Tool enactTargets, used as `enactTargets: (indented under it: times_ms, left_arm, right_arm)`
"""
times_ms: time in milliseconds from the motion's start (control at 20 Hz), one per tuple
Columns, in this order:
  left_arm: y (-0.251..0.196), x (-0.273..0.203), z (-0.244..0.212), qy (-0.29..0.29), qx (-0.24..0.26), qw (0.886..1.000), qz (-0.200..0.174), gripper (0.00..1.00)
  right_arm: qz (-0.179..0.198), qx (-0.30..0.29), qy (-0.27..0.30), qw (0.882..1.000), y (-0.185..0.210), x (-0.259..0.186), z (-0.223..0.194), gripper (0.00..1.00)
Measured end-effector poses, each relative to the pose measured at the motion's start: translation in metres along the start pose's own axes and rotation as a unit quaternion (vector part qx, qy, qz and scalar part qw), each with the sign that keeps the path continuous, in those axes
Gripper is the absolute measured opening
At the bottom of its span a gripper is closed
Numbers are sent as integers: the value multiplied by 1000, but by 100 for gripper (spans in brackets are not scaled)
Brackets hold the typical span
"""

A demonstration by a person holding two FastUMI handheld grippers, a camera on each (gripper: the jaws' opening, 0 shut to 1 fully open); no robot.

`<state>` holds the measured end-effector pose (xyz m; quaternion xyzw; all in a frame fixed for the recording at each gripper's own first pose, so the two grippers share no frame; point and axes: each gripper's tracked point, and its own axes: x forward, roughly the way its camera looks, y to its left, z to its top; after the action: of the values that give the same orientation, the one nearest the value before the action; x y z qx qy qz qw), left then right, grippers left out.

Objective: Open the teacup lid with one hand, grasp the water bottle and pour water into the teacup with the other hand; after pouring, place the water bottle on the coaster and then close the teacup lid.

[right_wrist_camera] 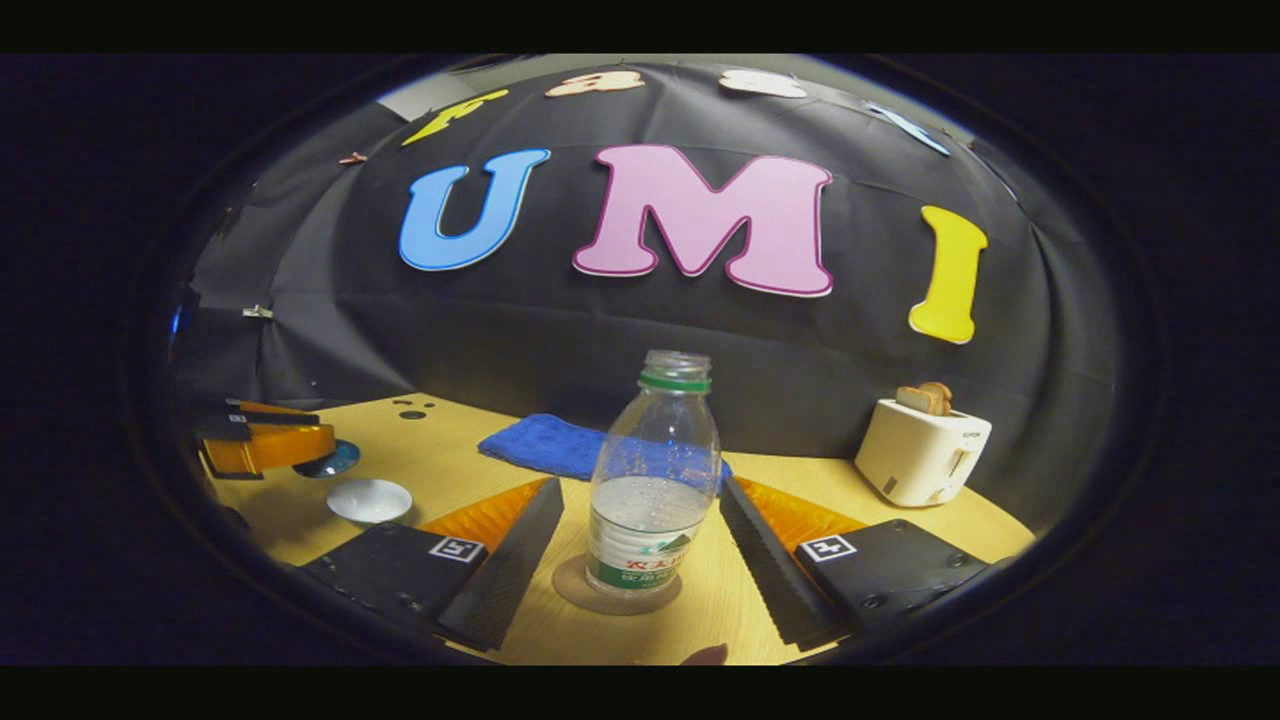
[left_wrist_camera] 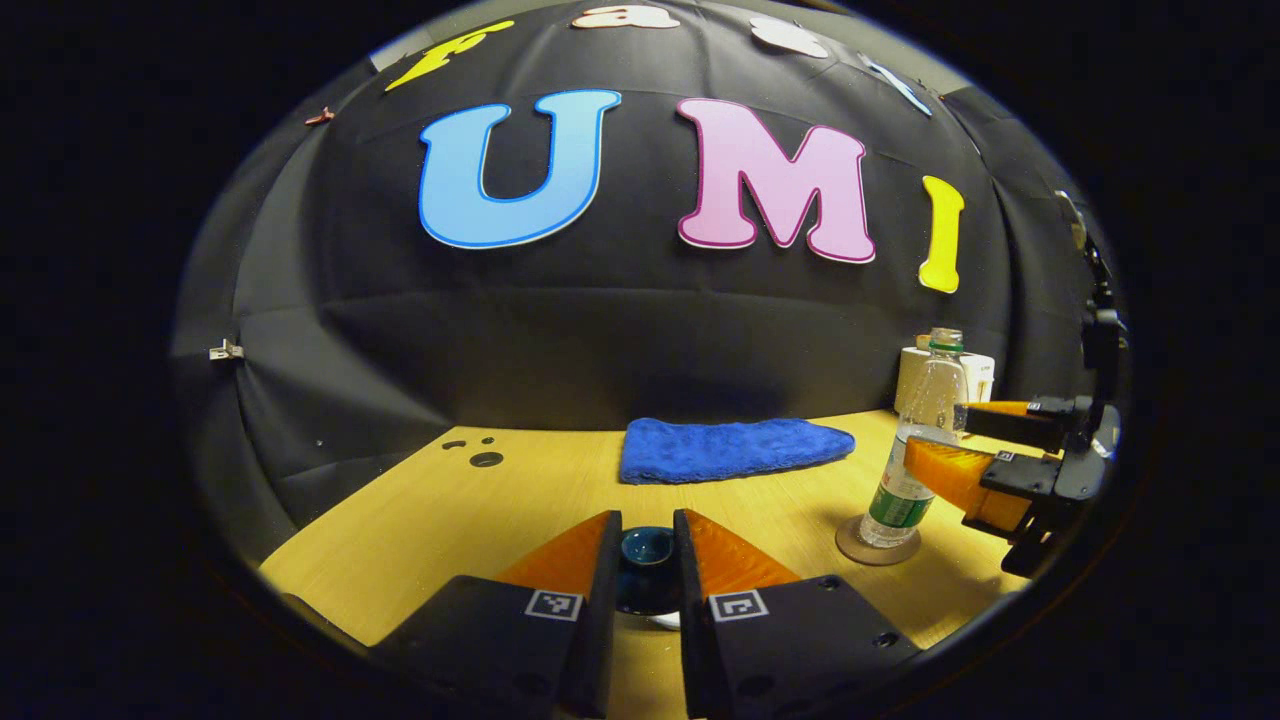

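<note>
in the left gripper view, the left gripper [left_wrist_camera: 646,560] has its two fingers closed in on a dark blue teacup lid [left_wrist_camera: 646,550], one finger on each side and seemingly pressing it, so i read this claw as clenched on the lid. a sliver of white shows just below the lid between the fingers, which may be the teacup's rim, though it is too hidden to be sure. further right on the wooden table [left_wrist_camera: 420,520] the water bottle [left_wrist_camera: 915,445] stands upright on the round coaster [left_wrist_camera: 878,545], uncapped and part full. the right gripper [left_wrist_camera: 955,455] sits around its middle, with one finger in front of the bottle and one behind. a blue cloth [left_wrist_camera: 730,448] lies at the back.

in the right gripper view, the bottle stands between the right gripper's spread fingers with a clear gap on each side, so this claw is released, not gripping. the coaster is under the bottle. at the left, the left gripper holds the blue lid raised beside the white teacup [right_wrist_camera: 369,499], which sits open on the table. a white toaster [right_wrist_camera: 922,450] stands at the right, well apart.

my judgement: the lid is off, and the bottle is on the coaster but not held. whether water has been poured i cannot tell. closing the teacup is certainly left.
</note>
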<state>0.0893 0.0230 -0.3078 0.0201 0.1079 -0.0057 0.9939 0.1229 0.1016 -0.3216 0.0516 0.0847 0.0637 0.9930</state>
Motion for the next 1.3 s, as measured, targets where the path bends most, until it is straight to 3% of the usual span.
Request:
enactTargets:
  times_ms: [200, 300, 450, 500, 800, 1050, 1100, 1150, 1200, 1250, 1300]
  left_arm:
    - [13, -7, 7, -10, 5, 1000, 8, 35]
    - [16, -9, 9, -11, 7, 1000, 9, 31]
    - [24, -11, 10, -13, 9, 1000, 13, 31]
    - [26, -11, 11, -14, 9, 1000, 16, 28]
    - [40, -19, 18, -17, 1, 1000, 26, 32]
    - [62, -30, 20, -19, -4, 999, 44, 28]
    - [66, -33, 20, -19, -5, 999, 47, 32]
    - [70, -34, 20, -19, -6, 999, 50, 28]
    - [73, -36, 19, -19, -6, 998, 54, 35]
    - [77, -37, 20, -20, -7, 998, 57, 28]
    - [80, -41, 19, -20, -8, 998, 60, 32]
  right_arm:
    - [2, 5, 1, 1000, 0, 11, -6, 97]
    - [10, 21, 6, 1000, 2, 15, -9, 84]
    - [9, 31, 13, 999, 1, 18, -7, 76]
    - [4, 23, 12, 1000, 0, 16, -5, 78]
    - [-14, -99, -32, 994, 1, 4, 40, 78]
    - [-2, -246, -42, 969, 16, 10, 48, 75]
    - [3, -262, -40, 964, 22, 12, 47, 76]
    - [8, -282, -38, 959, 26, 13, 44, 76]
    - [12, -302, -38, 952, 31, 13, 42, 75]
    - [15, -331, -37, 943, 35, 13, 40, 75]
    - [17, -356, -37, 934, 39, 13, 37, 76]
